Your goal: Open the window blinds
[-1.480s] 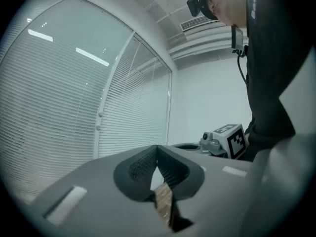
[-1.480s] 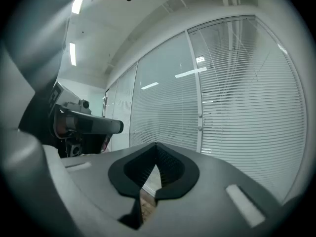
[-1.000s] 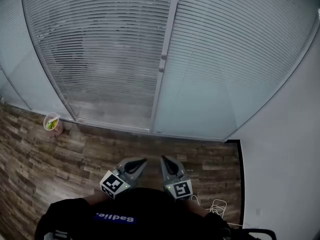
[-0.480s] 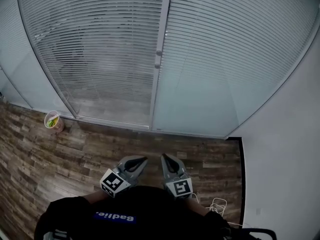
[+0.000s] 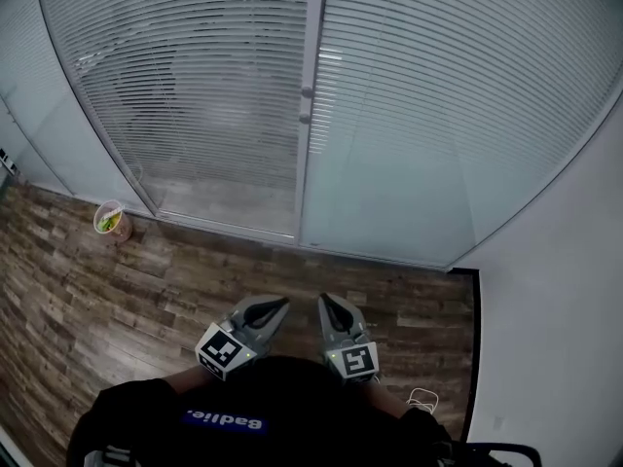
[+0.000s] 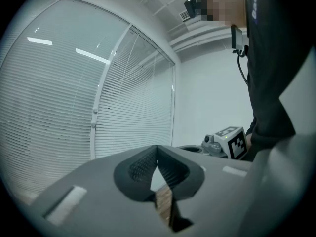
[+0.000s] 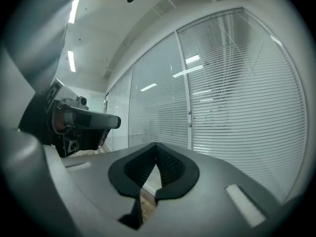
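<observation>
change: the head view has shifted over the last second. The blinds (image 5: 204, 86) and the post (image 5: 310, 178) between the two panes now sit higher and further left in frame, and so do the knobs (image 5: 306, 92) on the post.
cup: the cup (image 5: 110, 220) on the floor (image 5: 146, 290) at mid left has slid up and right in frame. It looks untouched, so this is only the viewpoint moving.
tongs position: the left tongs (image 5: 283, 302) and right tongs (image 5: 322, 300) are at lower centre, side by side. They point at the window and sit slightly higher in frame than a second ago.
left tongs state: the jaws are pressed together at the tip, as before, with nothing between them.
right tongs state: the same, tips meeting and nothing held.
blinds: they fill the upper half of the head view behind glass. They are lowered on both panes, with the slats looking turned closed.
gap: a wide strip of floor lies between the tongs and the bottom rail. The knobs are well apart from both tongs.
meaning: my read is that the person is only repositioning in front of the window, so the opening itself has not begun.
next need: probably the knobs on the post drive the slats, but I cannot tell for sure. The tongs would have to spread before gripping one.
</observation>
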`<state>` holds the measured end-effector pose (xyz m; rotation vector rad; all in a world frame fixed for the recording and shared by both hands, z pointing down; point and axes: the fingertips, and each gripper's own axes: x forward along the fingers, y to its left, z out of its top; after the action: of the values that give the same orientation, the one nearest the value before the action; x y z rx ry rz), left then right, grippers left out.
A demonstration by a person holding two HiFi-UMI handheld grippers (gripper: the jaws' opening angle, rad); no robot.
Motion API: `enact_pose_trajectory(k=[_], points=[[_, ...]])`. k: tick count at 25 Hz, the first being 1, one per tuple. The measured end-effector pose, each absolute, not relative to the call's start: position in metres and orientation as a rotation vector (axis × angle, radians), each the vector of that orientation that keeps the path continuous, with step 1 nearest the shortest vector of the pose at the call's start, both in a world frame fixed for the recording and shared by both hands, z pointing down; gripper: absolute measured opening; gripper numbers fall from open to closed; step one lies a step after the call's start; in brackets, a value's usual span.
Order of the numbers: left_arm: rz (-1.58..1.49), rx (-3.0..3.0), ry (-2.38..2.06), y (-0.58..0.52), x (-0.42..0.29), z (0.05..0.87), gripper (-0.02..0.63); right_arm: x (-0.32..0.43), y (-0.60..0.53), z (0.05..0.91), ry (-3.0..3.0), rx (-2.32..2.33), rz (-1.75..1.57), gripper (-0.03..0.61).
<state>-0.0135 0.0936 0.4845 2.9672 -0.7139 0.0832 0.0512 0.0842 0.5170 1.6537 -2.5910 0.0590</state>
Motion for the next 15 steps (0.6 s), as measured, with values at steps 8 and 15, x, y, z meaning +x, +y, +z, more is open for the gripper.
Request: enact_pose_trajectory(k=[8,15], points=[[0.092,2.961,-0.748,0.078,-0.009,0.487,0.000,0.058,0.070,0.526,-2.583,1.628,0.091,0.003],[0.026,2.955,-0.699,0.035,-0.009,0.486,0.000,0.064,0.036,0.531,-2.497,1.671,0.099,0.003]])
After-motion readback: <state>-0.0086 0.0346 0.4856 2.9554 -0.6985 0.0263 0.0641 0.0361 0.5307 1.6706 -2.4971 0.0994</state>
